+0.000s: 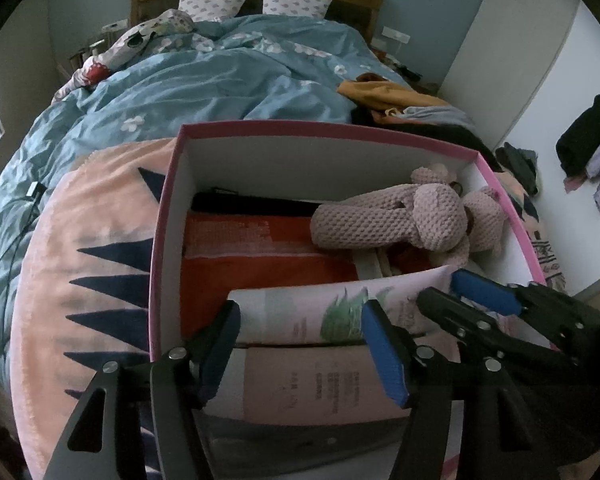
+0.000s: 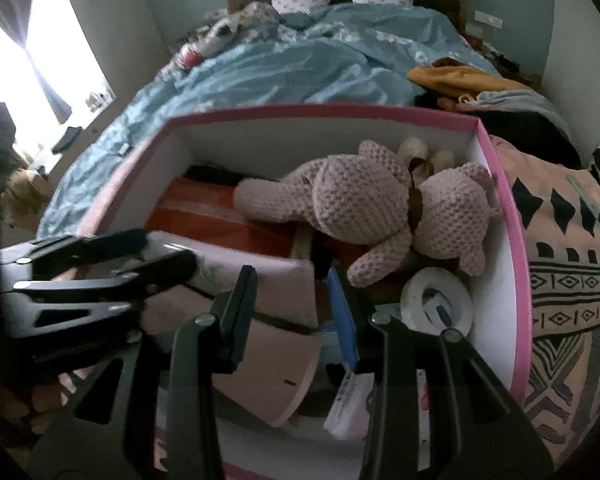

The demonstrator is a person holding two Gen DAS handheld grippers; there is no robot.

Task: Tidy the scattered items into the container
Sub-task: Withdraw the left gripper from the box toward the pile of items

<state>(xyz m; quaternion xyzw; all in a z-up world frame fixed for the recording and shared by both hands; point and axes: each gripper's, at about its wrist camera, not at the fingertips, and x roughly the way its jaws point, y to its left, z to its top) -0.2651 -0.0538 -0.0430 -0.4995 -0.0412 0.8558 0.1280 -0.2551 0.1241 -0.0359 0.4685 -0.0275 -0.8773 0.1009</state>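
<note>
Box: a pink-rimmed cardboard box with white inside walls (image 1: 300, 160) sits on a peach blanket with dark blue triangles (image 1: 100, 240) at the foot of the bed.
Toy: a pale pink knitted stuffed bunny (image 1: 412, 220) lies in the far right part of the box, on top of a flat red-orange package (image 1: 260, 264).
Tubes: a white soft tube with green grass printed on it (image 1: 320, 312) lies across the near part of the box. Right next to it, closer to the camera, lies a pale pink tube with small grey writing (image 1: 312, 388).
Tape: a white roll of tape (image 2: 436, 300) sits in the near right corner of the box, just beside the bunny's arm.
Dark thing: a flat black item (image 1: 252, 204) lies at the back of the box, behind the red-orange package.
Left tongs: the left tongs (image 1: 304, 344) are spread apart over the two tubes, one finger on each side. It is hard to tell if they touch the tubes.
Right tongs: the right tongs (image 2: 296, 312) are spread apart too, low inside the box, holding nothing. Their blue pad (image 2: 344, 316) is near the tape roll.
Bed: a light blue quilt with white flowers (image 1: 220, 80) covers the bed behind the box, with a heap of yellow and grey clothes (image 1: 400, 100) on its right side.
</note>
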